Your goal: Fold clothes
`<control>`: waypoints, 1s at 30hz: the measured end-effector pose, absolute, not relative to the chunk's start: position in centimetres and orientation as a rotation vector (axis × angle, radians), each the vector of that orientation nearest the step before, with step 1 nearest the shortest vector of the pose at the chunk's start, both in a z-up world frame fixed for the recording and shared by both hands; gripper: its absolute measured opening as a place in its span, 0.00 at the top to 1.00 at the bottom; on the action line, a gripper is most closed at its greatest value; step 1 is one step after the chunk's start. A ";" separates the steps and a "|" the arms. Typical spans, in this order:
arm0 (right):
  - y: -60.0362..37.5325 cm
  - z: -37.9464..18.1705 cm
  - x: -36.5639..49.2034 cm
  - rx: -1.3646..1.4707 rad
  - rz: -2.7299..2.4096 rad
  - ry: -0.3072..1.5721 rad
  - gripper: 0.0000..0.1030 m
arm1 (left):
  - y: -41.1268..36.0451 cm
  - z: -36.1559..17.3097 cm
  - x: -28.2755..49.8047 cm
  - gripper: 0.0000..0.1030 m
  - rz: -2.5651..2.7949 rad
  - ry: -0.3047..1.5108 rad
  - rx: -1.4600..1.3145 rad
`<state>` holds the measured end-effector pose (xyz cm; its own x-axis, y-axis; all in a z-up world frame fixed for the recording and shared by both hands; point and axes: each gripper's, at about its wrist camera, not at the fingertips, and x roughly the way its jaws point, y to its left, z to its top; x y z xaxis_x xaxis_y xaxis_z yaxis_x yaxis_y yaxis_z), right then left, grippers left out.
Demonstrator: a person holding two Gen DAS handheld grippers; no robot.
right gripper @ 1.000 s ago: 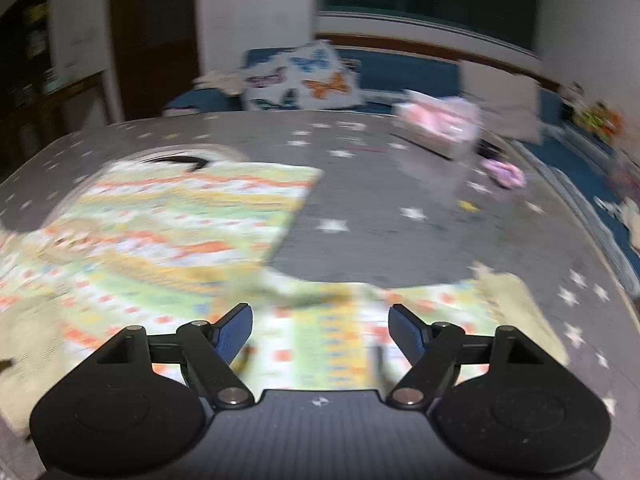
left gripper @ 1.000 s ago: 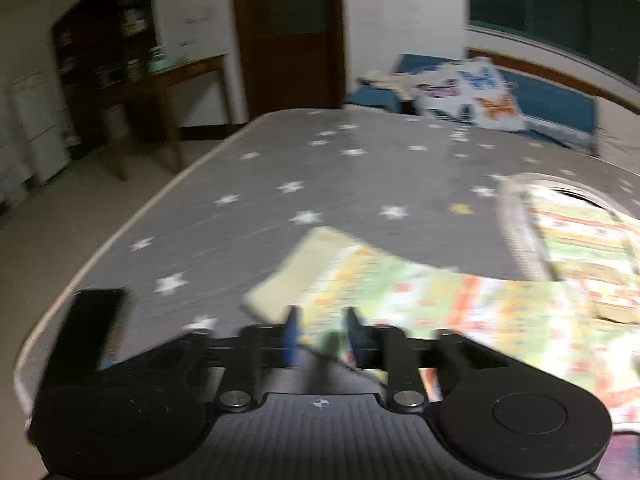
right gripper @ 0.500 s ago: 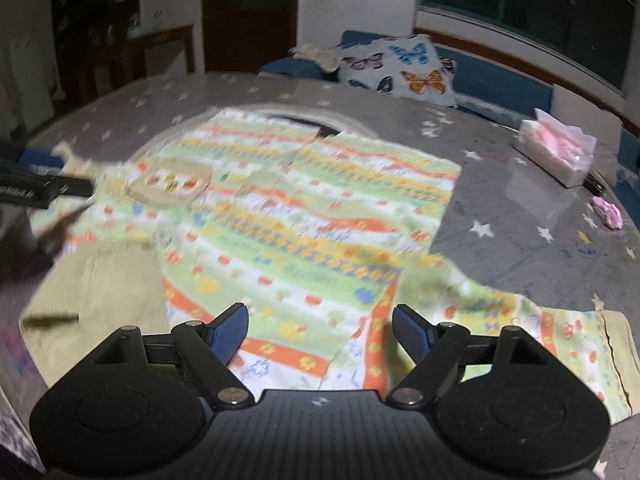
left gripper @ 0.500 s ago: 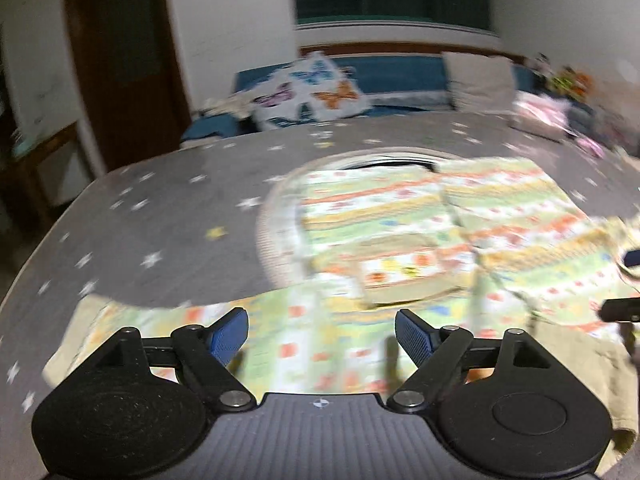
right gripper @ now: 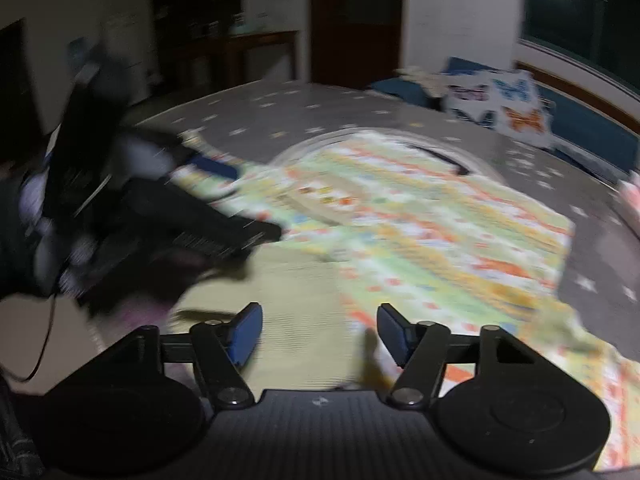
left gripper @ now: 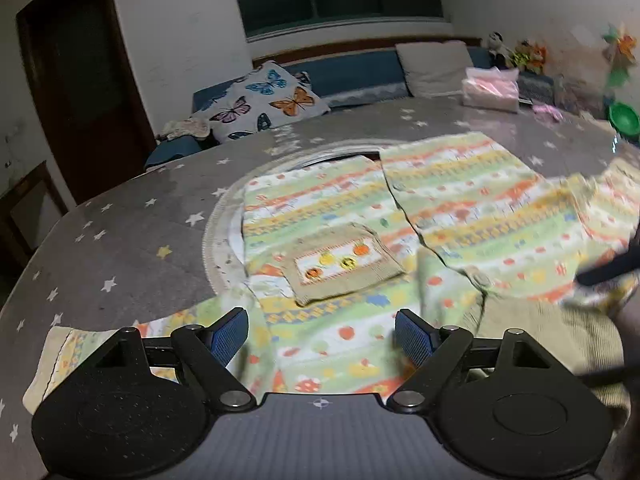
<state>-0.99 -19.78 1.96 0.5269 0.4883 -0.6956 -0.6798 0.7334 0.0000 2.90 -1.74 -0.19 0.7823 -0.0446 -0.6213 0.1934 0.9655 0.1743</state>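
A child's garment point(left gripper: 460, 208) with green, orange and yellow stripes lies spread flat on the grey star-print table point(left gripper: 132, 232). It has a beige pocket point(left gripper: 344, 264) on the front, and one sleeve point(left gripper: 80, 344) stretches out to the near left. My left gripper point(left gripper: 320, 340) hangs open over the near edge of the body, pads clear of the cloth. A blurred dark finger point(left gripper: 604, 272) of the right gripper shows at the right edge. My right gripper point(right gripper: 320, 336) is over the beige hem band point(right gripper: 296, 288); its jaws are closing with hem cloth beneath the gap and no pad pressing.
A butterfly-print pillow point(left gripper: 268, 100) and a white cushion point(left gripper: 436, 64) lie on the blue bench behind the table. A pink tissue pack point(left gripper: 490, 90) and a green bowl point(left gripper: 624, 118) sit at the far right. The table edge curves close on the left.
My left gripper let go of the sleeve, opened wide and swung right to face the garment's body. My right gripper swung left over the hem band and its jaws narrowed.
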 end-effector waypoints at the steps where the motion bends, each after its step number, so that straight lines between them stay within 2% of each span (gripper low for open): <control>1: -19.0 1.6 -1.2 -0.306 0.728 0.738 0.46 | -1.7 -0.1 2.9 0.20 -0.130 0.659 0.228; 2: -18.5 1.2 -1.3 -0.317 0.734 0.742 0.52 | -1.6 0.1 3.0 0.20 -0.131 0.656 0.222; 3: -18.2 0.9 -1.3 -0.326 0.728 0.746 0.63 | -1.6 0.1 3.0 0.20 -0.132 0.653 0.222; 5: -17.9 0.5 -1.2 -0.330 0.713 0.754 0.79 | -1.7 0.1 3.2 0.20 -0.132 0.653 0.223; 6: -18.1 0.7 -1.1 -0.313 0.710 0.755 0.92 | -1.8 0.0 3.2 0.20 -0.136 0.657 0.223; 7: -18.6 1.1 -1.2 -0.285 0.706 0.752 0.95 | -1.8 -0.1 3.2 0.20 -0.140 0.661 0.222; 15: -22.7 4.8 -0.6 -0.090 0.667 0.714 0.95 | -3.5 -0.8 2.1 0.20 -0.266 0.663 0.261; 23: -21.5 4.9 -0.3 -0.086 0.715 0.707 0.89 | -2.0 -0.9 1.2 0.16 -0.256 0.655 0.247; 27: -20.6 4.0 0.5 -0.094 0.716 0.716 0.82 | -0.4 -0.1 0.9 0.16 -0.221 0.646 0.212; 30: -19.8 2.9 1.1 -0.107 0.718 0.733 0.82 | -0.1 0.6 0.8 0.16 -0.206 0.628 0.202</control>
<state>1.13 -19.81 2.93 0.5186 0.5611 -0.6451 -0.6331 0.7591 0.1513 0.79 -0.15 0.56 0.7901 -0.1294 -0.5992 0.2515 0.9598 0.1243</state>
